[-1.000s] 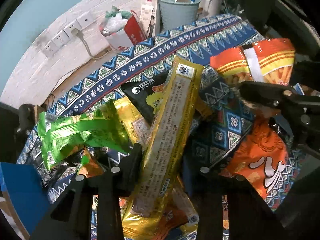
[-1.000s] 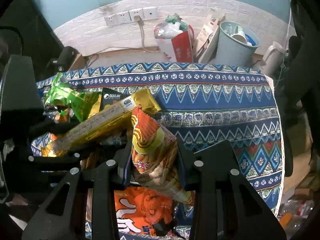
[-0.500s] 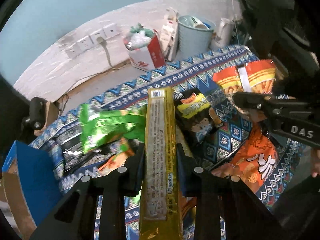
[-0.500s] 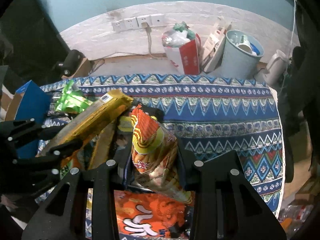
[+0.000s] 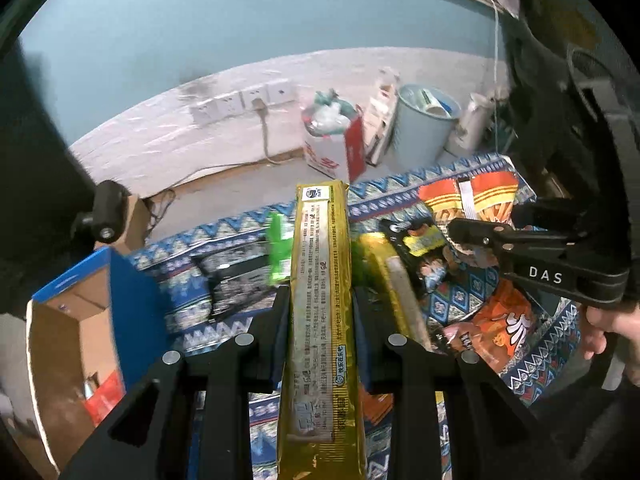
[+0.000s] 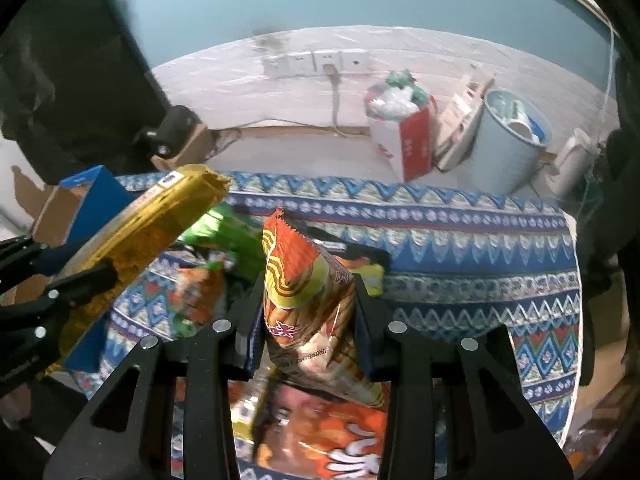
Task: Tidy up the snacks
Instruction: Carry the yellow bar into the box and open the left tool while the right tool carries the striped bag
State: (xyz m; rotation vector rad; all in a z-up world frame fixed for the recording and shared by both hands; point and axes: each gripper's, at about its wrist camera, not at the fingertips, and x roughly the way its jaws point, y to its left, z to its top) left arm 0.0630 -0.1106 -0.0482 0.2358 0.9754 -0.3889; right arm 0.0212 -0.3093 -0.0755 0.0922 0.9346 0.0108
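My left gripper (image 5: 320, 314) is shut on a long gold packet (image 5: 320, 240), held lengthwise above the pile of snacks. In the right wrist view the gold packet (image 6: 156, 220) slants up from the left gripper (image 6: 68, 276) at the left. My right gripper (image 6: 308, 308) is shut on an orange and yellow snack bag (image 6: 304, 280), lifted off the cloth. In the left wrist view the right gripper (image 5: 476, 236) holds that bag (image 5: 468, 196) at the right. An open cardboard box with blue sides (image 5: 80, 320) stands at the left.
On the patterned blue cloth (image 6: 460, 240) lie a green packet (image 5: 280, 248), a black packet (image 5: 424, 240), a second gold packet (image 5: 394, 280) and a large orange bag (image 5: 508, 328). Beyond the table stand a pale bin (image 5: 420, 128), a red and white bag (image 5: 332, 144) and a kettle (image 6: 572, 160).
The left gripper closed on the gold packet and lifted it off the pile, swinging left so the box came into view. The right gripper rose a little with its bag.
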